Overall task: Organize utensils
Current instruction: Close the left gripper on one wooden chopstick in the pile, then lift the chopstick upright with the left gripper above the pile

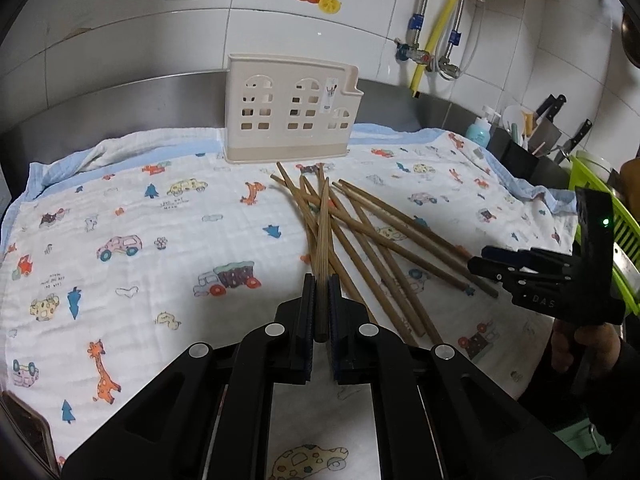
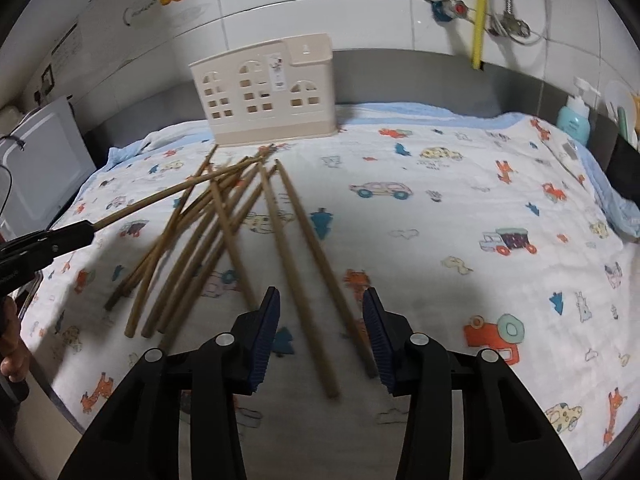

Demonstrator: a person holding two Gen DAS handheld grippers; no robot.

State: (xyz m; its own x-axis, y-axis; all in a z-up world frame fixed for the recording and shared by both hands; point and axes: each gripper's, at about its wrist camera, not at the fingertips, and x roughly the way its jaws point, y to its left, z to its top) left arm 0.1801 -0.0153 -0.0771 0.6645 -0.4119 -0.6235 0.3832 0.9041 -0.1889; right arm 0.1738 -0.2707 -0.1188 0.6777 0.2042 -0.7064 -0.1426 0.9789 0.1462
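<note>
Several brown wooden chopsticks [image 1: 384, 236] lie in a loose pile on a cartoon-print cloth [image 1: 140, 208]; they also show in the right wrist view [image 2: 192, 248]. A beige house-shaped utensil holder [image 1: 290, 110] stands upright at the cloth's far edge, also in the right wrist view [image 2: 266, 92]. My left gripper [image 1: 320, 280] is shut on one chopstick [image 1: 323, 232], lifted above the pile and pointing toward the holder; this chopstick shows in the right wrist view [image 2: 168, 194]. My right gripper [image 2: 320, 298] is open, low over two chopsticks [image 2: 316, 256] that lie between its fingers.
A tiled wall with pipes and a yellow hose [image 1: 448, 16] is behind. At the right stand a teal soap bottle [image 2: 575, 118], a black knife rack [image 1: 532, 148] and a green dish rack [image 1: 604, 216]. A white appliance [image 2: 36, 168] is at the left.
</note>
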